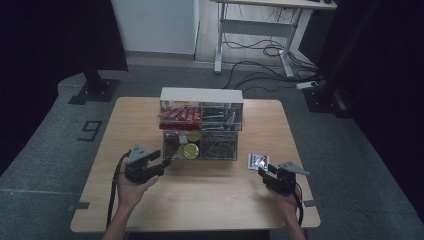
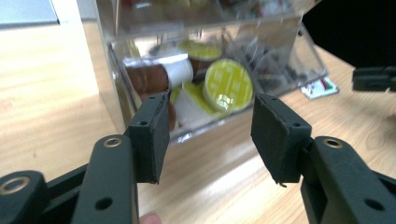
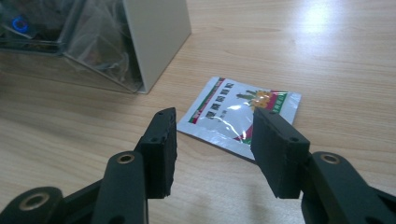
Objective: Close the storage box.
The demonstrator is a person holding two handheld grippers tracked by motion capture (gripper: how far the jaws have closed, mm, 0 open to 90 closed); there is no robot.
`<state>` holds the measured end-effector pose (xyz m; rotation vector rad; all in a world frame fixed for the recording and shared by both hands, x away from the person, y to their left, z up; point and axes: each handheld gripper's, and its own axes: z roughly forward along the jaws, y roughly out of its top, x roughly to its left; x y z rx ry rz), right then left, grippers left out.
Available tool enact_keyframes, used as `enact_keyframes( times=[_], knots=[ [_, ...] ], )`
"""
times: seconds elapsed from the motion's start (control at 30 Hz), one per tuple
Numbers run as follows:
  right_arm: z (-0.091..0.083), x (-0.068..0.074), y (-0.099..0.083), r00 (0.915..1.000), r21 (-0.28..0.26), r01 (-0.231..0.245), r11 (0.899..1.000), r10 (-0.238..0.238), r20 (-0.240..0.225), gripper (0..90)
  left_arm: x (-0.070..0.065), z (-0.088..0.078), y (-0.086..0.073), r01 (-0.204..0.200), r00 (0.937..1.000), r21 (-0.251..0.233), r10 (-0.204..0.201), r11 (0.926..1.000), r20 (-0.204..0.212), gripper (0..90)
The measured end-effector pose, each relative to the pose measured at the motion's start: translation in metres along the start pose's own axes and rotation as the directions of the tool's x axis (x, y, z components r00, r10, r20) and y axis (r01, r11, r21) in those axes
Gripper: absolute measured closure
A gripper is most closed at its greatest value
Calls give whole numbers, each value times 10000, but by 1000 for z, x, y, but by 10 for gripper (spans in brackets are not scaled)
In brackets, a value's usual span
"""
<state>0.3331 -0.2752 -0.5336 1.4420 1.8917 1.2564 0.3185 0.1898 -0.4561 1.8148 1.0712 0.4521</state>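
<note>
Both grippers, left [image 1: 167, 162] and right [image 1: 264, 175], gape over the wooden table [image 1: 210, 200].

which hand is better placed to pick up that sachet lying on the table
Right. The right gripper has open jaws aimed at the sachet just ahead. The left gripper faces the clear organizer, far from it.

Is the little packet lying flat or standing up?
Flat. The packet lies face up on the wooden table, its printed front showing, just beyond the open right hand-held gripper.
</note>
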Motion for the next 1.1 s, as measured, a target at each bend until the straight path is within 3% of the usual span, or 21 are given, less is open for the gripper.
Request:
enact_keyframes(
  times=[0.3, 0.6, 1.1],
  knots=[
    [-7, 5, -5, 9990, 22, 279, 9996, -279, -350, 482, 9, 12, -37, 168, 9998, 720, -159, 9973, -127, 459],
    [-6, 8, -17, 9957, 514, 536, 9972, -495, -784, 452, 18, 15, -77, 155, 9982, 1805, -46, 9835, -605, 452],
    [1, 11, -20, 9935, 963, 647, 9932, -551, -994, 434, 26, 19, -82, 480, 9975, 1937, -368, 9799, -606, 445]
  ],
)
